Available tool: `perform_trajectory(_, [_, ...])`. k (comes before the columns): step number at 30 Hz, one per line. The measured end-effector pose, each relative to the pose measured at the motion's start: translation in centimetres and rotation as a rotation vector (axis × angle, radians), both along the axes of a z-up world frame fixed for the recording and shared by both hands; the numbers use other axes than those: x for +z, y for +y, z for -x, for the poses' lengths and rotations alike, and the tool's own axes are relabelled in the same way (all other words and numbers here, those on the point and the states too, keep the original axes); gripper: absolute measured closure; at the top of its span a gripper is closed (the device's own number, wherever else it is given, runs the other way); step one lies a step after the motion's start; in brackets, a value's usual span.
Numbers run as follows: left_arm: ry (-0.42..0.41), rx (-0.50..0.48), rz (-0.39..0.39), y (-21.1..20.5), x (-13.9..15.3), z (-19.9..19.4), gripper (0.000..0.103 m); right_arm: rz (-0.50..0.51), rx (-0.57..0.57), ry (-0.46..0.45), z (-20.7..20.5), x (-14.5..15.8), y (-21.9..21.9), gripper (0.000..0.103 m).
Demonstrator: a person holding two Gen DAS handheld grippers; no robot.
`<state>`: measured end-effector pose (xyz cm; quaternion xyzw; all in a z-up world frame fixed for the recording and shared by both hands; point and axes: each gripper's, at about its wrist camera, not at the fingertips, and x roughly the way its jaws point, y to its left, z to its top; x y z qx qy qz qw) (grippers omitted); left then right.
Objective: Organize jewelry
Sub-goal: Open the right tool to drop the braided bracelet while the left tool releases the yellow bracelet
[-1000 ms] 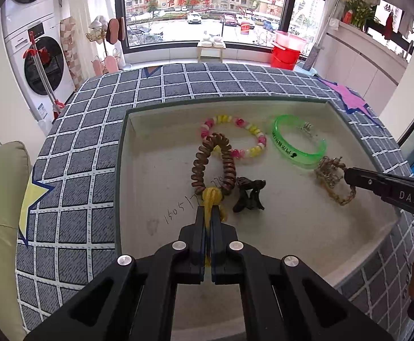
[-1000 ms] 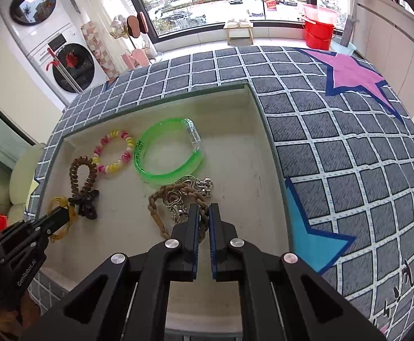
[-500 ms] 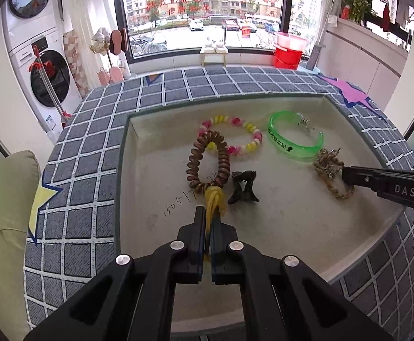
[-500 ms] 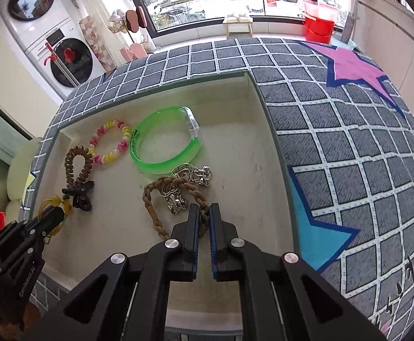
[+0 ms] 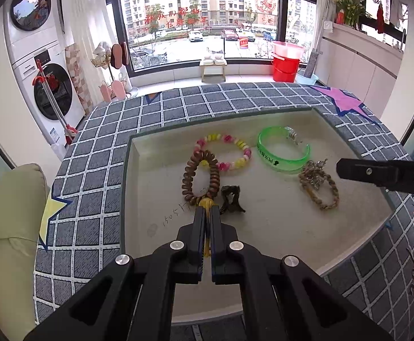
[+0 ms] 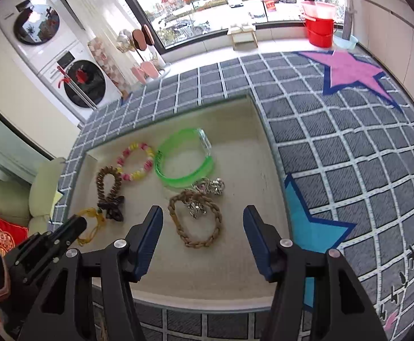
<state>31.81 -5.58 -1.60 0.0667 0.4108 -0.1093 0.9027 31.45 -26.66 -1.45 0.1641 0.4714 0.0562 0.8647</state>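
A shallow beige tray (image 5: 278,227) (image 6: 243,147) is sunk into the checked cloth and holds the jewelry. My left gripper (image 5: 207,213) is shut on the yellow tassel cord (image 5: 207,203) (image 6: 90,218) of the brown wooden bead bracelet (image 5: 201,174) (image 6: 108,182). My right gripper (image 6: 202,216) is open and empty, its fingers astride the braided rope bracelet (image 6: 198,221) (image 5: 320,187) with silver charms. A pink-yellow bead bracelet (image 5: 225,153) (image 6: 135,160), a green bangle (image 5: 283,153) (image 6: 184,157) and a black hair clip (image 5: 231,199) (image 6: 111,209) lie in the tray.
The grey checked tablecloth (image 5: 93,199) (image 6: 349,156) with coloured stars surrounds the tray. A cream cushion (image 5: 8,227) lies at the left. Washing machines (image 5: 45,85) and a red bucket (image 5: 287,66) stand behind.
My right gripper has opened from shut and let go of the braided rope bracelet, which now lies in the tray. My left gripper stays shut on the tassel cord.
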Motion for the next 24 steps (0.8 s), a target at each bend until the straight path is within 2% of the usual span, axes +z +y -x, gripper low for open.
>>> perform_trajectory(9, [-0.030,0.013,0.021,0.2,2.0,0.7,0.087,0.051,-0.004,-0.042,1.4,1.8,-0.8,0.034])
perform_trajectory(12, [-0.031,0.014,0.020,0.2,2.3,1.0,0.087,0.037,0.002,-0.047,1.8,1.8,-0.7,0.023])
perform_trajectory(15, [-0.027,0.021,0.024,0.3,2.6,1.3,0.087,0.031,0.010,-0.063,2.1,2.0,-0.6,0.022])
perform_trajectory(17, [-0.022,0.024,0.027,0.3,2.7,1.5,0.086,0.031,0.012,-0.077,2.4,2.2,-0.6,0.016])
perform_trajectory(19, [-0.011,0.023,0.032,0.3,2.8,1.6,0.086,0.023,0.010,-0.090,2.6,2.4,-0.9,0.016])
perform_trajectory(20, [-0.009,0.025,0.035,0.4,2.9,1.7,0.075,0.022,0.007,-0.101,2.7,2.6,-1.0,0.015])
perform_trajectory(21, [-0.006,0.032,0.035,0.4,3.0,1.8,0.006,0.022,0.004,-0.112,2.9,2.7,-1.2,0.015])
perform_trajectory(22, [-0.009,0.055,0.035,0.5,3.0,1.7,0.000,0.022,0.001,-0.120,3.0,2.8,-1.2,0.015])
perform_trajectory(24, [-0.001,0.072,0.031,0.3,2.4,1.4,0.000,0.015,-0.013,-0.149,3.5,3.1,-1.6,0.014])
